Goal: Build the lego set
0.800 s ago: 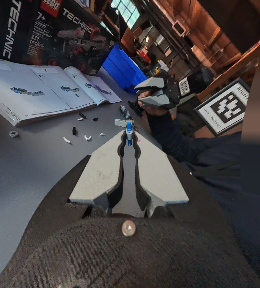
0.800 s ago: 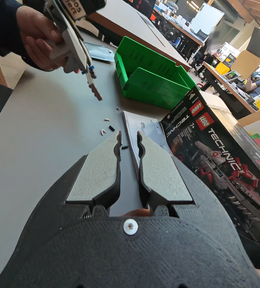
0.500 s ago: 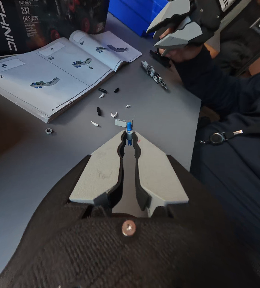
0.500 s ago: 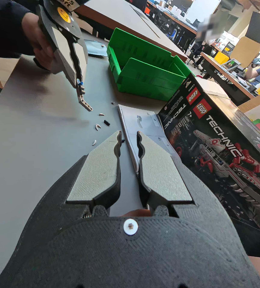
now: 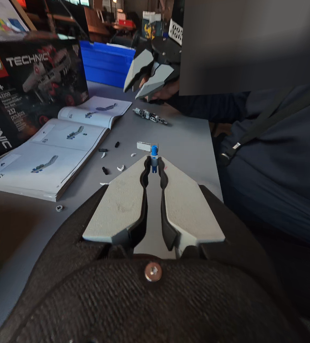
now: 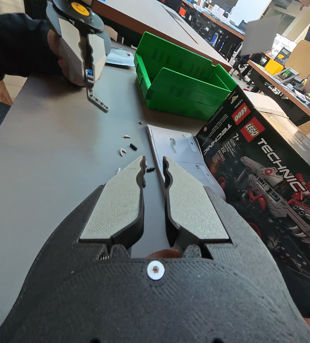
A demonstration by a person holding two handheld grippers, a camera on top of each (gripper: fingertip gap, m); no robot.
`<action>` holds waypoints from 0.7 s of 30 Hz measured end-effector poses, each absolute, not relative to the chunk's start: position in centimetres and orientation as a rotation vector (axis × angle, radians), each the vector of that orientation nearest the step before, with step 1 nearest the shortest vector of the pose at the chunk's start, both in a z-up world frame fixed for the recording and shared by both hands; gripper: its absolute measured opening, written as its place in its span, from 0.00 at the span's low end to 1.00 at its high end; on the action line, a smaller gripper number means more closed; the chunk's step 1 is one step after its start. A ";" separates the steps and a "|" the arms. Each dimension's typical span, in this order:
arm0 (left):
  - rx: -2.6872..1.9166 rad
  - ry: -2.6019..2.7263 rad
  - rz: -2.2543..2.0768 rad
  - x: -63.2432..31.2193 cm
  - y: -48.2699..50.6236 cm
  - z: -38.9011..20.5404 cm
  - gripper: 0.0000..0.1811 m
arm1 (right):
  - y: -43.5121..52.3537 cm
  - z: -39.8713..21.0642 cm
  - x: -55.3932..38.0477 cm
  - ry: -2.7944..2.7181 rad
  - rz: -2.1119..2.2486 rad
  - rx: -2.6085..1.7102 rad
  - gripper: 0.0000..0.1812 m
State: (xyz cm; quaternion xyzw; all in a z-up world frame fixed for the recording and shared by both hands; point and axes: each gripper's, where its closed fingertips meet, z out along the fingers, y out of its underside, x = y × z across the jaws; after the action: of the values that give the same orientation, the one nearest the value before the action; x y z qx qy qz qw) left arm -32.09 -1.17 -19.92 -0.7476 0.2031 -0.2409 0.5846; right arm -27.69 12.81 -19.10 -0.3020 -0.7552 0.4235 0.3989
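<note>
My left gripper (image 5: 154, 160) is shut on a grey angled beam (image 5: 145, 145) with a blue pin (image 5: 154, 150) through it, held above the grey table (image 5: 183, 141). In the right wrist view the left gripper (image 6: 89, 75) holds the beam (image 6: 97, 101) hanging down at the upper left. My right gripper (image 6: 153, 158) is open and empty, low over the table beside the open instruction booklet (image 6: 176, 146). It also shows in the left wrist view (image 5: 131, 93), hovering above a small grey sub-assembly (image 5: 150, 116). White tooth pieces (image 5: 120, 168) and black pins (image 5: 105, 170) lie loose between the grippers.
The black set box (image 5: 29, 83) stands behind the booklet (image 5: 57, 148). A green bin (image 6: 178, 83) sits at the far end and a blue bin (image 5: 105, 66) behind the box. A grey bushing (image 5: 59, 208) lies by the booklet's corner. The person's body is on the right. The left gripper's tips are roughly 15 cm from the right gripper's. To the small grey sub-assembly (image 5: 150, 116): right tips about 15 cm, left tips about 30 cm.
My left gripper has swung and come down toward the table with the beam still held, now hanging downward. My right gripper has stayed open, shifting only slightly over the loose parts.
</note>
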 end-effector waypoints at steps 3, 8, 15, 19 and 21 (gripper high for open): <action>-1.653 0.483 -0.583 -32.1 -1.7 -18.7 0.03 | 12.3 -19.1 -27.6 -1.919 1.083 -0.747 0.09; -1.598 0.564 -0.569 -31.0 -2.2 -18.4 0.03 | 10.9 -18.8 -27.4 -1.933 1.121 -0.699 0.08; -1.580 0.588 -0.584 -30.6 -2.4 -18.2 0.03 | 9.6 -19.8 -27.3 -1.986 1.105 -0.664 0.09; -1.582 0.597 -0.592 -30.2 -2.2 -18.3 0.03 | 8.5 -19.9 -27.1 -2.003 1.149 -0.647 0.09; -1.571 0.597 -0.599 -29.7 -2.0 -18.2 0.03 | 7.7 -19.8 -26.9 -2.007 1.156 -0.606 0.09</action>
State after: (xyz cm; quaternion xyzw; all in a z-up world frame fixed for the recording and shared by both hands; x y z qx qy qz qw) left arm -29.70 -2.00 -18.15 -0.6854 0.2602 -0.2612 0.6279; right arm -26.91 7.67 -19.84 -0.2358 -0.7805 0.4495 0.3649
